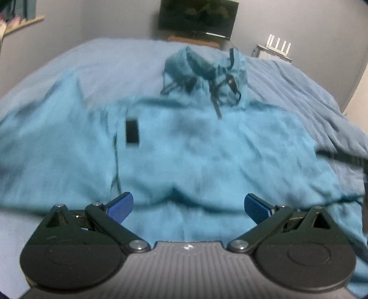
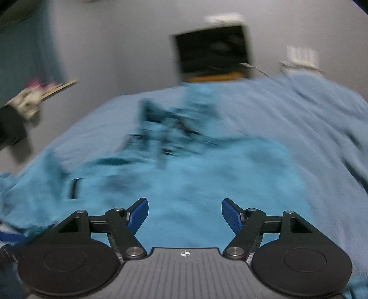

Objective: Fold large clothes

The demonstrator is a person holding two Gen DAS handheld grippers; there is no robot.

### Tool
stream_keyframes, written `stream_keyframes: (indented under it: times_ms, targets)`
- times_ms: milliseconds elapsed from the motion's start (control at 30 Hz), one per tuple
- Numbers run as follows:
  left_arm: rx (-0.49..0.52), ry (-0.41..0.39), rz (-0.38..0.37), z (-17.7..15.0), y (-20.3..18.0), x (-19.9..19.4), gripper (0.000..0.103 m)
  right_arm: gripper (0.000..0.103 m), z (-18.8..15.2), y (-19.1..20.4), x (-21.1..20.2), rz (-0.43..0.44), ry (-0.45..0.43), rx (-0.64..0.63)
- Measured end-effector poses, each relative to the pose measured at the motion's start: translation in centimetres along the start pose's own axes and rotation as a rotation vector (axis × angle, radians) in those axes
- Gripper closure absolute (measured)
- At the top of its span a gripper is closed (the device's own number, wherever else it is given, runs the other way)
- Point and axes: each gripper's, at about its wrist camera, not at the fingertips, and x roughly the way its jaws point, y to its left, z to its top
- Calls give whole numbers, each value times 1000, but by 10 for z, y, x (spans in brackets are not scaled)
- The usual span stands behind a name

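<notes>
A large teal hooded jacket [image 1: 195,149] lies spread on the bed, hood and dark drawstrings [image 1: 214,92] at the far end, a black patch [image 1: 132,133] on its left chest. My left gripper [image 1: 188,207] is open and empty just above the jacket's near hem. In the blurred right wrist view the same jacket [image 2: 195,172] fills the middle. My right gripper [image 2: 185,216] is open and empty over its lower part.
The bed has a pale blue cover [image 1: 103,62], rumpled at the right [image 1: 310,92]. A dark monitor [image 1: 197,18] stands against the wall beyond the bed. A white router [image 1: 278,47] sits on a small table at the back right.
</notes>
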Motion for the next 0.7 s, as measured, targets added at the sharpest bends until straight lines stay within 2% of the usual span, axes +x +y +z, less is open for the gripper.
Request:
stream_keyframes:
  times_ms: [67, 167, 300, 333, 433, 533, 633, 700]
  targets:
    - [-4, 5, 12, 18, -4, 24, 0, 30, -13, -23, 2, -53, 8, 15]
    - [7, 20, 24, 26, -11, 61, 0, 31, -32, -41, 15, -78, 45, 5]
    - [67, 63, 56, 5, -17, 105, 0, 32, -47, -40, 35, -100, 88, -107]
    - [84, 81, 85, -2, -17, 115, 0, 32, -50, -36, 43, -120, 100, -149]
    - [141, 100, 178, -20, -9, 131, 0, 33, -58, -31, 53, -228, 103, -243]
    - [88, 73, 165, -24, 8, 130, 0, 33, -55, -44, 55, -357, 67, -202]
    - [87, 64, 175, -24, 8, 131, 0, 33, -52, -58, 47, -328, 40, -102]
    - [104, 51, 191, -27, 2, 133, 0, 22, -54, -58, 40, -299, 18, -85]
